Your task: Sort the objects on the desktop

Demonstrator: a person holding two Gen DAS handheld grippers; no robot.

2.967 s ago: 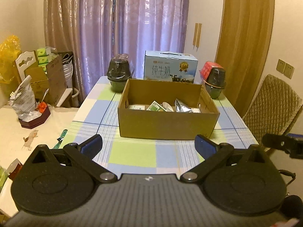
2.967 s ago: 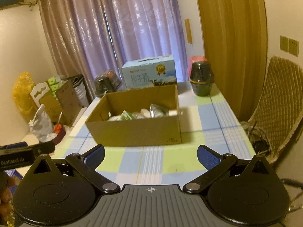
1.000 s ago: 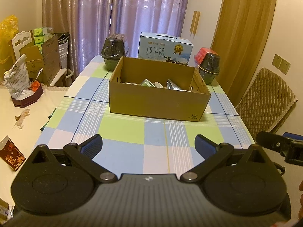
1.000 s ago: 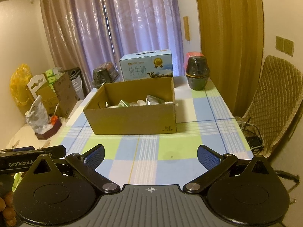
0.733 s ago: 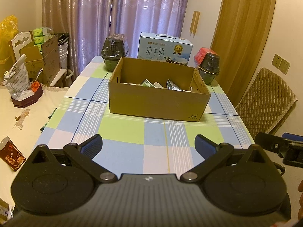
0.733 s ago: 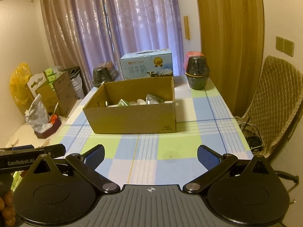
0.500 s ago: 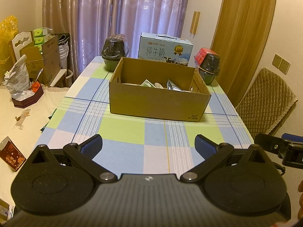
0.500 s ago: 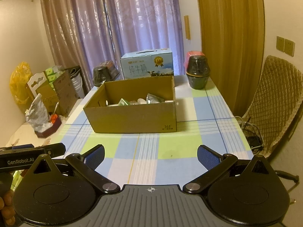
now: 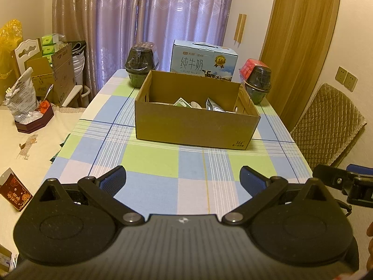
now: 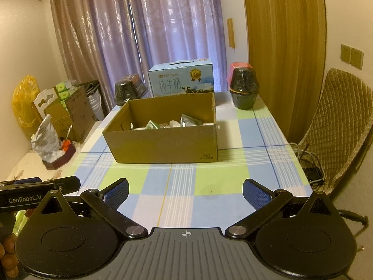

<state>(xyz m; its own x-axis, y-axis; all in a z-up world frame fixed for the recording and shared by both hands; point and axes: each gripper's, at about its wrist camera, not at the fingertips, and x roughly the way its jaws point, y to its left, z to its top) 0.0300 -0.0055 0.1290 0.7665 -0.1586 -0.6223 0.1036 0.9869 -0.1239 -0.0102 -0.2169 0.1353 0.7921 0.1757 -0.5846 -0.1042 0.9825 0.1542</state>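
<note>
An open cardboard box (image 9: 193, 128) (image 10: 163, 144) stands in the middle of the checked tablecloth (image 9: 149, 161) (image 10: 209, 184). Inside it lie a green packet (image 9: 180, 102) (image 10: 151, 124), a silver pouch (image 9: 214, 105) (image 10: 190, 120) and a small white item (image 10: 174, 123). My left gripper (image 9: 183, 178) hangs open over the near table edge, well short of the box, nothing between its blue pads. My right gripper (image 10: 185, 192) is open too, held back from the box, empty.
A blue milk carton (image 9: 202, 63) (image 10: 181, 79) stands behind the box. Dark jars sit at the back left (image 9: 139, 66) (image 10: 126, 93) and back right (image 9: 257, 84) (image 10: 243, 88). A padded chair (image 9: 326, 121) (image 10: 338, 126) is to the right, a side table with clutter (image 9: 30, 114) to the left.
Both grippers have drawn back from the box over three seconds, so more tablecloth shows in front. In the last second almost nothing has shifted.
</note>
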